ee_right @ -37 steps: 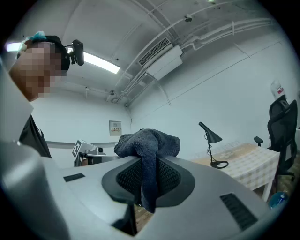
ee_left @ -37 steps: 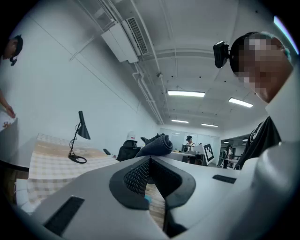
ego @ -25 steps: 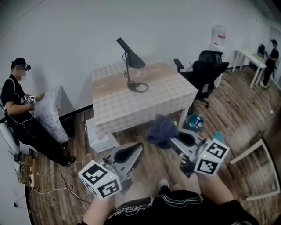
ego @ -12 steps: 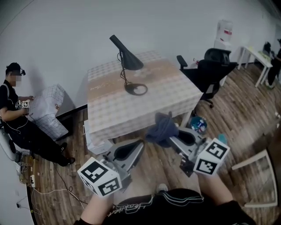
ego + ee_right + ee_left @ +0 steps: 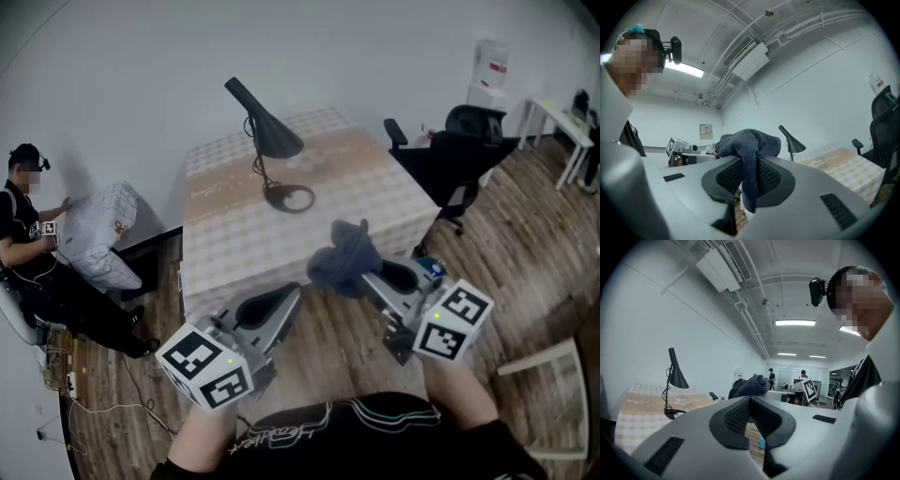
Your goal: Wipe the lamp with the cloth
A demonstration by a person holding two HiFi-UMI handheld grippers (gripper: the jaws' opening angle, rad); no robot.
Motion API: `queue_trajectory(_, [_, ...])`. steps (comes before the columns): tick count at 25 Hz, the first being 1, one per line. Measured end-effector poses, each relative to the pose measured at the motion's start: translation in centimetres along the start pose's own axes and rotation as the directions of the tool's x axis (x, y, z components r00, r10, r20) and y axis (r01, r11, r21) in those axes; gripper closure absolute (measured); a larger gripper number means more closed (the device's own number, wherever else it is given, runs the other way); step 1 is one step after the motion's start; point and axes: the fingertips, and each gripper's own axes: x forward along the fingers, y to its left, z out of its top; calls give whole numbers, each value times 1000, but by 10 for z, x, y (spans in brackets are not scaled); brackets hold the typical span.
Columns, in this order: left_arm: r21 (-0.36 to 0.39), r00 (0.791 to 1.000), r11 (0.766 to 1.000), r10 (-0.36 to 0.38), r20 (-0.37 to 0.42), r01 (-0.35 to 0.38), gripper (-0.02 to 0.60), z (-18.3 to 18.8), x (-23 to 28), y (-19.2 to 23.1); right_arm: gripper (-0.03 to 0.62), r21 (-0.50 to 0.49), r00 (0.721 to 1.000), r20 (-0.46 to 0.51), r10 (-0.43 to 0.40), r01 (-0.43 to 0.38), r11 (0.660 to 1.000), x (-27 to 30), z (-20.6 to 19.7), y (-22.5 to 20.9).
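The table (image 5: 234, 239) stands at twelve o'clock, the lamp (image 5: 267, 141) upright on it. The cloth (image 5: 345, 262), at one o'clock, is clamped in the right gripper (image 5: 364, 279), seemingly well short of the lamp. The left gripper (image 5: 289, 298) is closed on nothing. All the wiping is left.

Black lamp (image 5: 266, 131) is standing upright toward the back of the checked counter (image 5: 328, 225). The right gripper (image 5: 364, 277) has the dark blue cloth (image 5: 343, 261) bunched up at its fingers (image 5: 382, 295), hanging over the counter's near edge. The left gripper (image 5: 291, 291) sits just beside it, lower and clear of the cloth.
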Motion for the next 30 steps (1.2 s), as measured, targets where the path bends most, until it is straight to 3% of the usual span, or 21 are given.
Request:
queue_trajectory(8, [27,1000,1000,10,28,-11,583,18,7,31,537,-81,1000,-18,24,-25,996,35,23,-16])
queue_trajectory(17, [82,997,996,-41,59,36,583,24,24,70,537,-209,1000,16,8,-5,978,69,38,-31])
queue_trajectory(23, [75,996,995,-65,63,60,583,68,42,155,537,-222,1000,3,-26,26,975,153,69,-67])
queue_trajectory(30, [53,994,995,-85,67,82,583,91,49,242,537,-295,997,-21,-77,67,953,236,79,-93])
